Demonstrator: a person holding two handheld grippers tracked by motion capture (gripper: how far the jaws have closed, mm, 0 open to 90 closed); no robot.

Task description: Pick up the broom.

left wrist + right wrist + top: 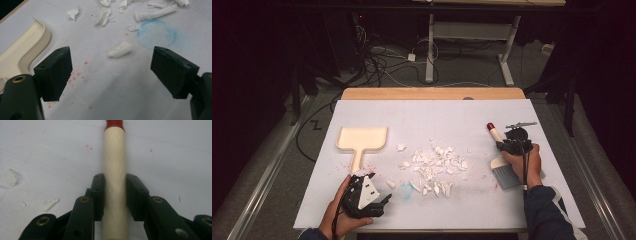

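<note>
Brush handle secured for sweeping.
Our right gripper (114,195) has its fingers clamped on the brush handle (114,157); left gripper (111,72) fingers gape empty near dustpan (362,138), lower left.

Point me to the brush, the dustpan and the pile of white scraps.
brush (505,175), high view, on its grey bristles.
dustpan (362,137), high view, on the cream tray's floor.
white scraps (435,165), high view, on the middle of the pile.

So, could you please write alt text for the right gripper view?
The right gripper is shut on the cream handle of a brush, which ends in a red tip. Beneath it lies a white table sheet with small white scraps and faint red specks.
</note>
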